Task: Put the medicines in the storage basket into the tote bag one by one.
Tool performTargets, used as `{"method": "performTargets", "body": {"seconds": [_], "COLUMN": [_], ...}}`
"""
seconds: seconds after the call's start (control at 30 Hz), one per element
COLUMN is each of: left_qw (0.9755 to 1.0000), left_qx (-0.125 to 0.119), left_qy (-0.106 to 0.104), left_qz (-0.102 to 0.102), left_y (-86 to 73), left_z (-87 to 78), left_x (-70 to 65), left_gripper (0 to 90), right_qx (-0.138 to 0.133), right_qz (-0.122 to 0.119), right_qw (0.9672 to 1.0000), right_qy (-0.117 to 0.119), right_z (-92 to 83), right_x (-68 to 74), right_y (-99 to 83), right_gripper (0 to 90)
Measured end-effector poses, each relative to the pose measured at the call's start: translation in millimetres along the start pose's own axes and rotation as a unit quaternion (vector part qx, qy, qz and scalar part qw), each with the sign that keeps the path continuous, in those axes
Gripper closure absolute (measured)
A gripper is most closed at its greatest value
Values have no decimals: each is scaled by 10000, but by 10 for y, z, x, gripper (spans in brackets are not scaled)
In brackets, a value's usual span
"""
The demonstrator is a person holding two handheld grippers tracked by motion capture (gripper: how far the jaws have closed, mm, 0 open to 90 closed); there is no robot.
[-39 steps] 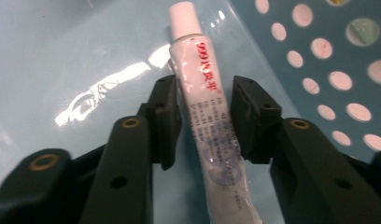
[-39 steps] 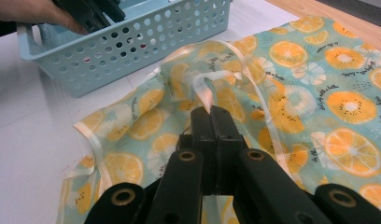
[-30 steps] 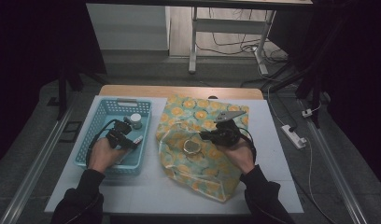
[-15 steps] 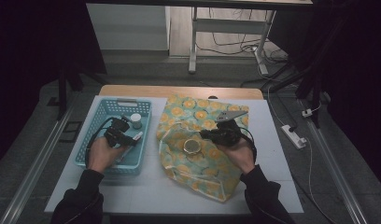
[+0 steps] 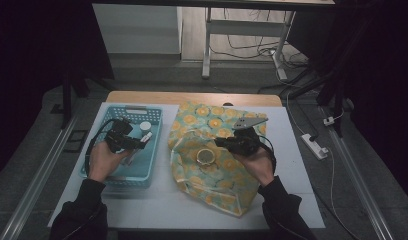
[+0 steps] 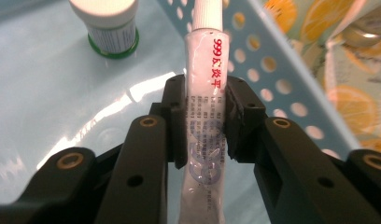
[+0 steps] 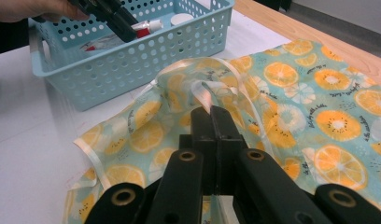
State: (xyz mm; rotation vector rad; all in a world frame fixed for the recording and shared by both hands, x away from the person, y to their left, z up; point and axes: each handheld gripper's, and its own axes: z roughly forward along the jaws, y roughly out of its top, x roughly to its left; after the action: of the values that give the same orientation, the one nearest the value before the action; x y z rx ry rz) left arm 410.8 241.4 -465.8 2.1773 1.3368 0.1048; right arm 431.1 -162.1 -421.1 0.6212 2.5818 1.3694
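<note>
A white tube (image 6: pixel 203 154) with red print stands between the pads of my left gripper (image 6: pixel 206 100), which is shut on it above the floor of the blue basket (image 5: pixel 104 177). In the high view this gripper (image 5: pixel 134 143) hangs over the basket with the tube's cap (image 5: pixel 146 136) pointing right. My right gripper (image 7: pixel 212 112) is shut on the pale ribbon handle (image 7: pixel 205 91) of the orange-slice print bag (image 7: pixel 319 107). The high view shows that gripper (image 5: pixel 223 142) at the bag's mouth, next to a round tin (image 5: pixel 206 156) inside the bag (image 5: pixel 212 185).
A small white-capped bottle (image 6: pixel 107 23) stands at the basket's far end (image 5: pixel 145 126). Another red-and-white item (image 7: pixel 97 45) lies on the basket floor. White table cover (image 5: pixel 292 165) runs right of the bag. A power strip (image 5: pixel 314 146) lies on the floor to the right.
My left gripper has risen a little with the tube inside the basket. The right gripper and the bag have stayed put.
</note>
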Motion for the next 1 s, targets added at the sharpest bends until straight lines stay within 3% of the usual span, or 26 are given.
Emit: {"method": "performTargets", "body": {"seconds": [0.53,1.0], "left_qw": [9981,9920], "left_qx": [-313,-336], "left_qy": [-320,-749], "left_qz": [412,964], "left_y": [93,222], "left_z": [-286,-290], "left_x": [-270,-735], "left_gripper": [715,715], "right_qx": [-46,-100], "right_qz": [12,23], "right_qw": [10000,9999], "right_qy": [-44,-64], "right_z": [-6,-26], "right_x": [-9,-20], "right_y": [-3,-2], "right_gripper": [900,900]}}
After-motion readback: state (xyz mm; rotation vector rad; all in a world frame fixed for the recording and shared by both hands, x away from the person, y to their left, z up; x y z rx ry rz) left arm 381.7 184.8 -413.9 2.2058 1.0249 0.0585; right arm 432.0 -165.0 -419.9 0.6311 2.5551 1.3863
